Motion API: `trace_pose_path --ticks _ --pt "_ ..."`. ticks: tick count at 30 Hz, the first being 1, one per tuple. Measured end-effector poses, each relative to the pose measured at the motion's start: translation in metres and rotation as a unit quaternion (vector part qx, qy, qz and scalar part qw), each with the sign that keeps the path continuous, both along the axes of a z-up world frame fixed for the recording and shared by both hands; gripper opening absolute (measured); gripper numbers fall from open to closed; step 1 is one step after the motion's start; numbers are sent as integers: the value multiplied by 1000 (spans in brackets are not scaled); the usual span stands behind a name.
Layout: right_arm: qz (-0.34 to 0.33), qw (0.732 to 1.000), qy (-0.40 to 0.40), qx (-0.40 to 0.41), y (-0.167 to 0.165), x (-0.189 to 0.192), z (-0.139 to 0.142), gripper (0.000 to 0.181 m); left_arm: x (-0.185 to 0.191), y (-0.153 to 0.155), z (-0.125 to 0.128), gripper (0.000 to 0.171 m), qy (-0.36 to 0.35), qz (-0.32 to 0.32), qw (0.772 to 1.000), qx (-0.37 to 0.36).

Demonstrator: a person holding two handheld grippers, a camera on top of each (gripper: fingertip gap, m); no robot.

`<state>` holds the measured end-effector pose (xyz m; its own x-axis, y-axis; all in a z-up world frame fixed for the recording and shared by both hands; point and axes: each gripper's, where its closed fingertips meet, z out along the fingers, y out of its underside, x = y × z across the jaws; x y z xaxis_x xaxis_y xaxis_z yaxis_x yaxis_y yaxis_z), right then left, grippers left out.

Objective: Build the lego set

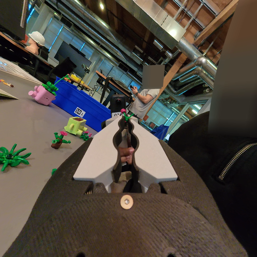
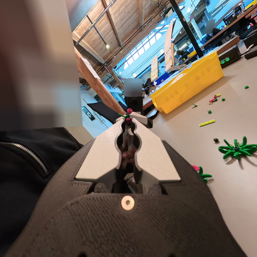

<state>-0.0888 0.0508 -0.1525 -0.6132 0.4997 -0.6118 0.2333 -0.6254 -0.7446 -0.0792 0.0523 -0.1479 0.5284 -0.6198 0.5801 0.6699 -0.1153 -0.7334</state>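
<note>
Both grippers are raised above the table and meet tip to tip. My left gripper (image 1: 126, 119) is shut on a small green flower stem (image 1: 127, 118) that carries a pink bud (image 1: 123, 110) above the tips. My right gripper (image 2: 128, 120) is shut on the same flower stem (image 2: 122, 115), with one pink bud (image 2: 128, 120) between its tips and another (image 2: 129, 110) just above. Each view shows the other gripper close behind the stem, its grey fingers (image 2: 139, 117) and black camera (image 1: 118, 102).
On the grey table (image 1: 27, 125): a pink pot with a green plant (image 1: 42, 96), a lime pot (image 1: 75, 125), a small cactus-like plant (image 1: 59, 140), a green leaf rosette (image 1: 12, 157), a blue bin (image 1: 77, 100), a yellow bin (image 2: 187, 83), a lime strip (image 2: 207, 123). A person (image 1: 143, 100) stands beyond. My left and right fingertips are right by each other. The small cactus-like plant (image 1: 59, 140) is about equally far from each gripper, around 15 centimeters.
</note>
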Motion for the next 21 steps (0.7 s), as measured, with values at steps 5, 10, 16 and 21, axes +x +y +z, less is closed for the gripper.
trace_pose_path --ticks 5,10,16,21 --pt "-1 1000 0 -1 0 0 -1 5 0 0 -1 0 13 8 1000 -3" --pt "-22 1000 0 7 7 -2 -2 9 -6 0 -1 0 23 31 999 -5" --pt "-89 986 39 137 11 -1 6 15 -14 3 -8 0 66 76 995 -28" --pt "-90 973 37 209 2 -4 2 14 -10 6 -11 1 116 98 988 -37"
